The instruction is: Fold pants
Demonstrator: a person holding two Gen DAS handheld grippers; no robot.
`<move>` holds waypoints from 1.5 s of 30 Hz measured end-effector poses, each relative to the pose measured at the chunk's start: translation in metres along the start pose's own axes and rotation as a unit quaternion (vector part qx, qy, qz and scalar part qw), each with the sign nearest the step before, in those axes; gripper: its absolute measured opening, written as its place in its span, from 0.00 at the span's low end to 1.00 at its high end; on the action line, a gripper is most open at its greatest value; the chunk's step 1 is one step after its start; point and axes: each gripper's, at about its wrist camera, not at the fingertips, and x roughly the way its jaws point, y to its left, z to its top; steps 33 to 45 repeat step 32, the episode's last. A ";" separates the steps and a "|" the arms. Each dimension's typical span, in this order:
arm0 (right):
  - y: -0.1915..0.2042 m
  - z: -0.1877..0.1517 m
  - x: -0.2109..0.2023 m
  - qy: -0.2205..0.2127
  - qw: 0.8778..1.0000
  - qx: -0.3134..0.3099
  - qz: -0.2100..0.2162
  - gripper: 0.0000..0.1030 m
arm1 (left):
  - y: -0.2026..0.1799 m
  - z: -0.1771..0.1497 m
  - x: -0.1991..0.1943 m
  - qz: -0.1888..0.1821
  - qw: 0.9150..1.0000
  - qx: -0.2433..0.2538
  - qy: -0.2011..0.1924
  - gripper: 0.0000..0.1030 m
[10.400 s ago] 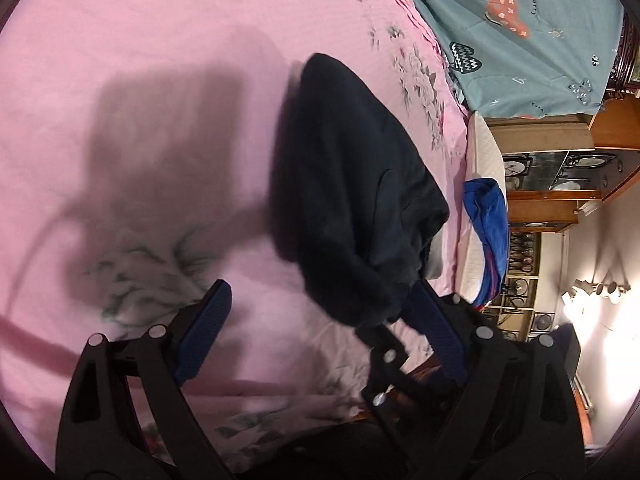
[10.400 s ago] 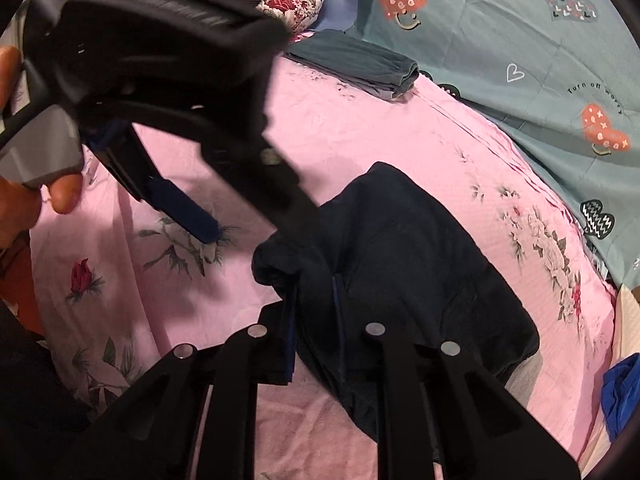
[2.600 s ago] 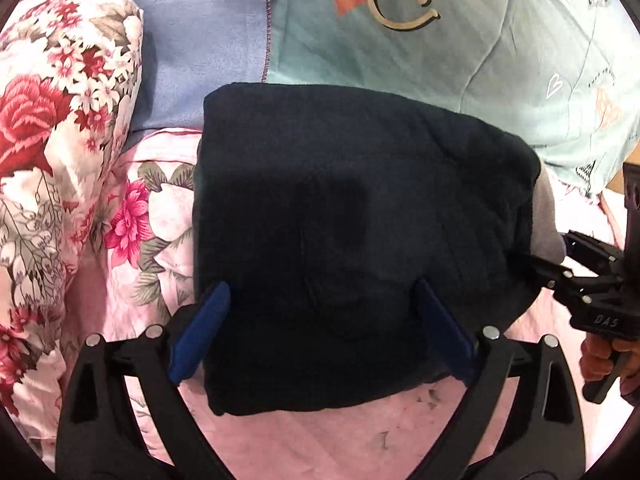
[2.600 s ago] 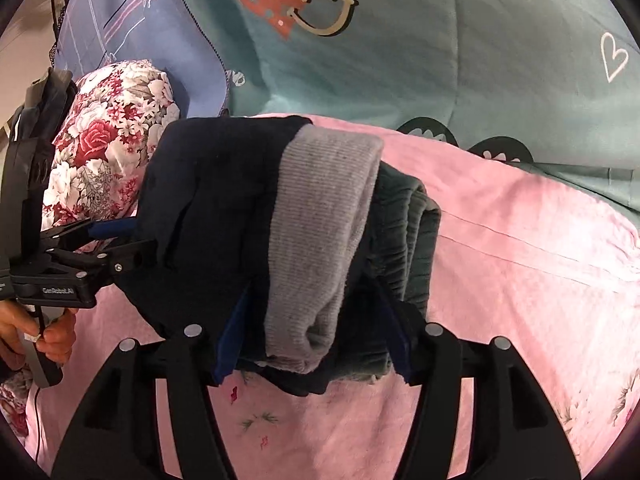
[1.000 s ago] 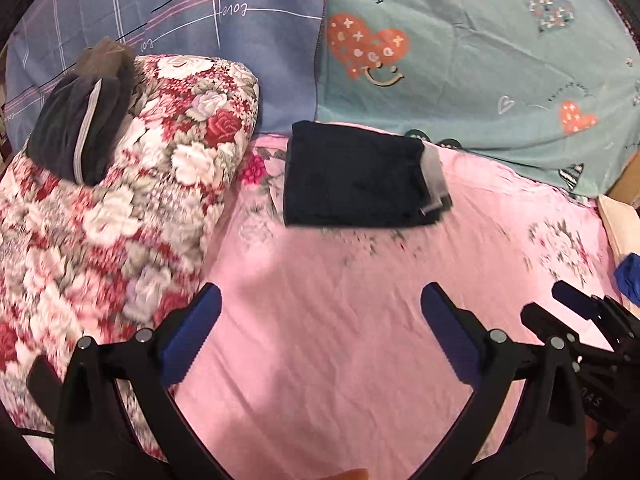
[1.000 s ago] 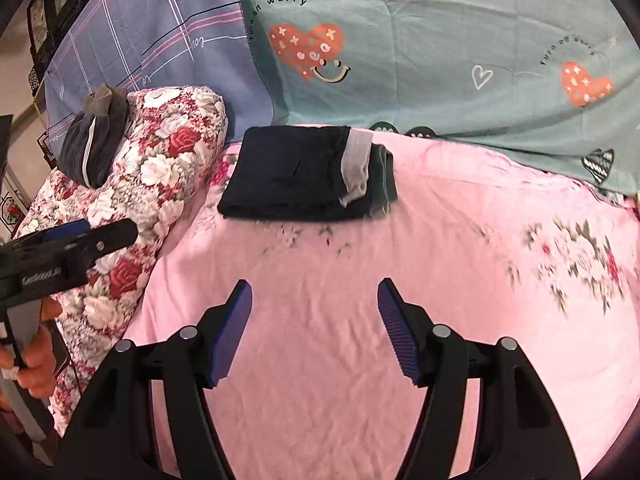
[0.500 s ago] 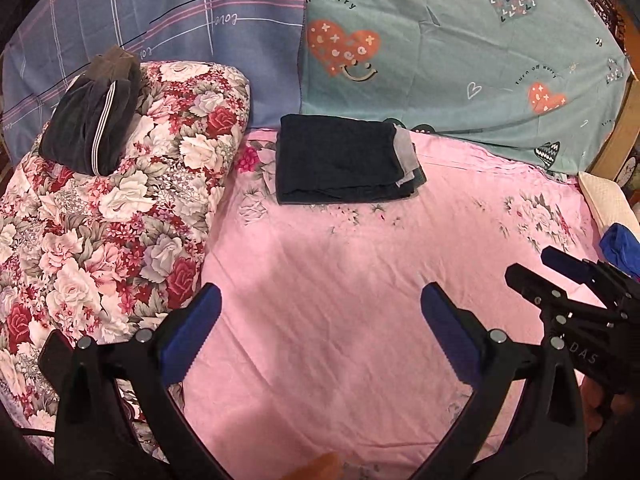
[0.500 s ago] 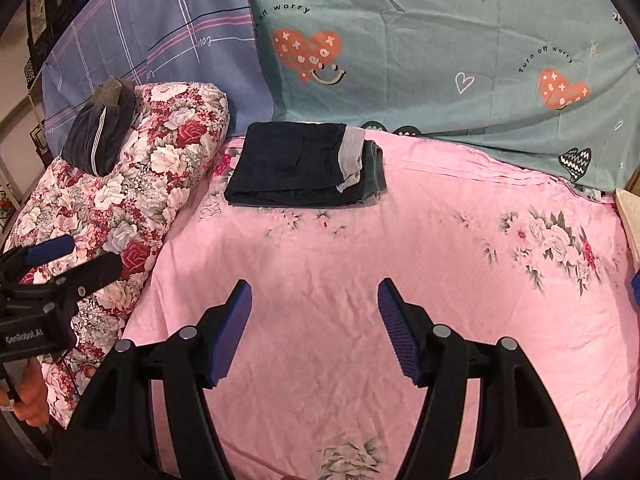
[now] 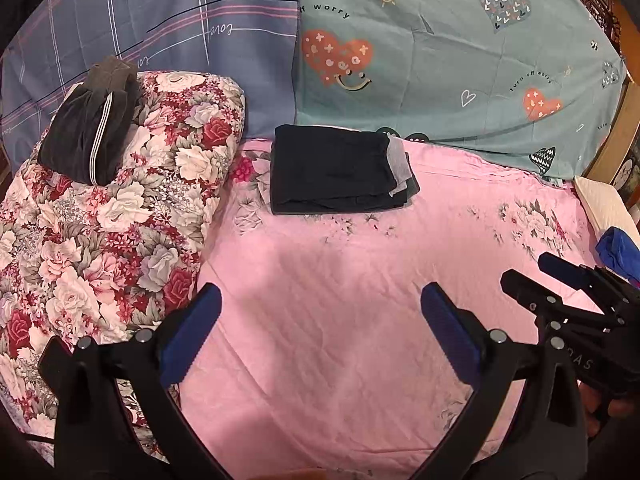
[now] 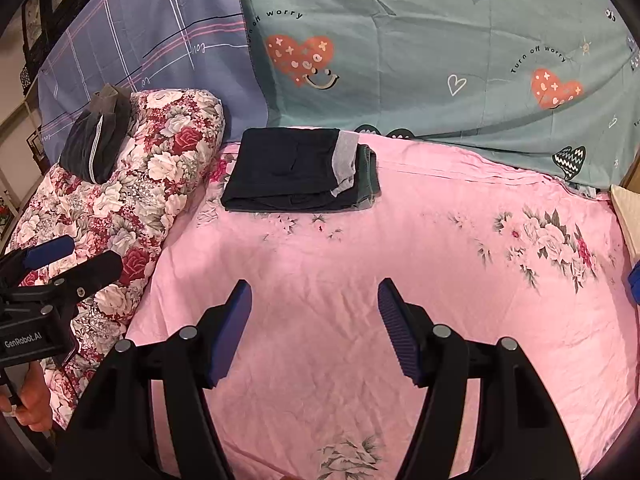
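The dark navy pants (image 9: 332, 170) lie folded in a flat rectangle on top of a stack of folded clothes at the far side of the pink bed sheet (image 9: 340, 320), a grey band at their right edge; they also show in the right wrist view (image 10: 288, 168). My left gripper (image 9: 320, 328) is open and empty, well back from the stack. My right gripper (image 10: 314, 324) is open and empty, also well back. Each gripper shows in the other's view: the right one (image 9: 560, 280) at right, the left one (image 10: 60, 260) at left.
A rolled floral quilt (image 9: 100, 220) lies along the left with a dark striped folded garment (image 9: 88, 132) on top. Teal and blue sheets (image 9: 440, 60) hang behind the bed. A blue cloth (image 9: 616, 248) and a cream pillow (image 9: 600, 204) sit at the right edge.
Both grippers let go of the folded pants on the stack and pulled back toward the near side of the bed, so the stack now looks farther away.
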 end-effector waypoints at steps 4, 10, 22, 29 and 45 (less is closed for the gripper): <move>-0.003 0.001 0.001 0.001 1.000 0.000 -0.001 0.64 | -0.003 0.001 0.004 0.000 1.000 0.005 0.004 0.98; -0.004 0.003 0.004 0.003 1.000 0.003 0.002 0.64 | -0.007 0.002 0.008 0.001 1.000 0.010 0.010 0.98; -0.001 0.002 0.008 0.009 1.000 -0.002 0.004 0.64 | -0.007 0.002 0.011 0.001 1.000 0.013 0.014 0.98; 0.000 0.001 0.009 0.010 1.000 -0.001 0.005 0.64 | -0.004 0.002 0.011 0.000 1.000 0.005 0.014 0.98; 0.000 0.001 0.009 0.010 1.000 -0.001 0.004 0.64 | -0.004 0.001 0.010 0.000 1.000 0.005 0.014 0.98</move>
